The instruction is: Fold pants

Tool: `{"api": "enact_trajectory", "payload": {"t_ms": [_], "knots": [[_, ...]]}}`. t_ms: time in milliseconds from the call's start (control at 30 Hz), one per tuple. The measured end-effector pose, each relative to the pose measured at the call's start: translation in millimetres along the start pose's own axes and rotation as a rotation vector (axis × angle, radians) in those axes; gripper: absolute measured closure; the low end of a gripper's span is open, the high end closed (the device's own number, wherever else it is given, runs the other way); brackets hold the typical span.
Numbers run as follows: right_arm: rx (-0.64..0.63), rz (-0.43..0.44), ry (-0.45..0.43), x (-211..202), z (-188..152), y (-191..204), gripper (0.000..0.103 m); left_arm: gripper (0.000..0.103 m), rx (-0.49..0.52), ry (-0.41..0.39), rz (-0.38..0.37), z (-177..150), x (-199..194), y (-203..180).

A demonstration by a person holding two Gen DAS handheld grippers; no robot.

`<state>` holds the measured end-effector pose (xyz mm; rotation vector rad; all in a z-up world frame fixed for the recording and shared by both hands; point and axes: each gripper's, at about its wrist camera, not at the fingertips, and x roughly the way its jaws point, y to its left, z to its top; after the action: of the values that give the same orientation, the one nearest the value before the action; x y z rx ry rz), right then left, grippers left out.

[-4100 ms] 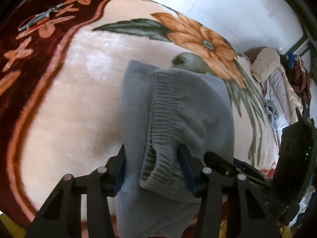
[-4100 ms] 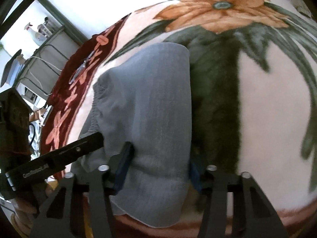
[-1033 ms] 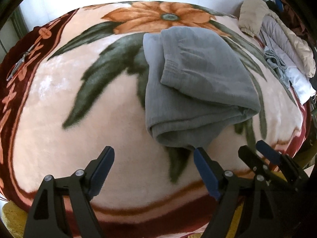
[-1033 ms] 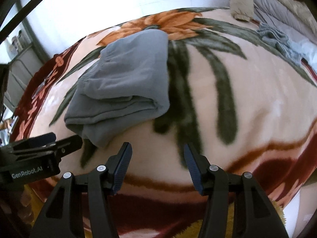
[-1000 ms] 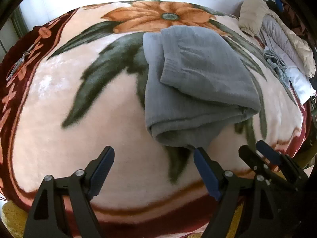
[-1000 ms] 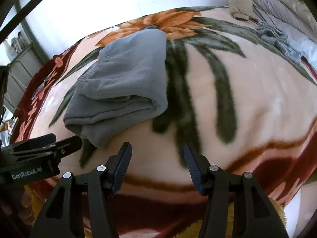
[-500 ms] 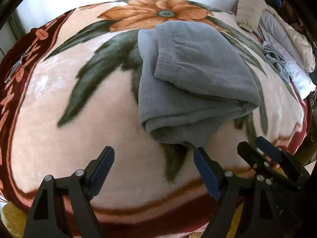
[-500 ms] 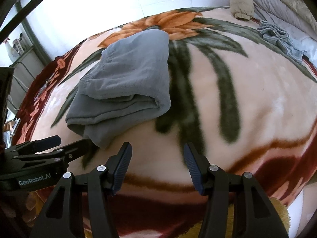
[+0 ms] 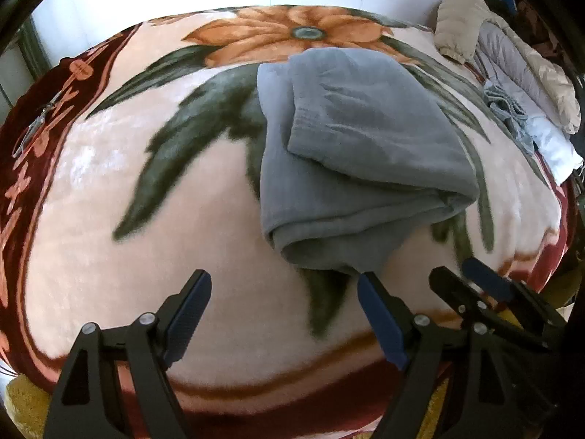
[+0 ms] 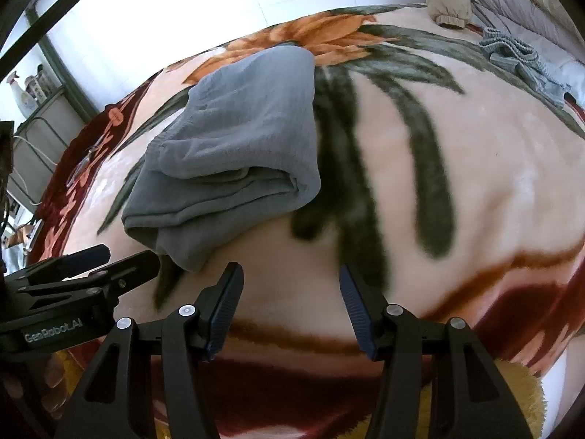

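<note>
- Both grippers have let go of the grey pants (image 9: 351, 168) and backed off since four seconds ago.
- Left gripper (image 9: 283, 292) gapes wide, holding nothing.
- Right gripper (image 10: 290, 285) likewise spread, holding nothing.
- Pants lie folded on the floral blanket (image 9: 109, 190), just beyond the fingertips.

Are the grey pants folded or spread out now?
Folded: the grey pants lie in stacked layers on the blanket, and neither open claw touches them.

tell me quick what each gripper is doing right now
Left gripper: open, holding nothing, just short of the folded grey pants.
Right gripper: open, holding nothing.
</note>
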<state>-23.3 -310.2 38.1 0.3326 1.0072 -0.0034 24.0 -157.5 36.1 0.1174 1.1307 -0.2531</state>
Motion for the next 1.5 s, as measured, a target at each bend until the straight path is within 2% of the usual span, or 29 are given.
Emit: {"api": "enact_trajectory", "payload": {"t_ms": [1500], "knots": [[0.007, 0.008, -0.007, -2.1, -0.3, 4.2, 0.047, 0.018, 0.011, -0.008, 0.01, -1.3, -2.1, 0.7]]}}
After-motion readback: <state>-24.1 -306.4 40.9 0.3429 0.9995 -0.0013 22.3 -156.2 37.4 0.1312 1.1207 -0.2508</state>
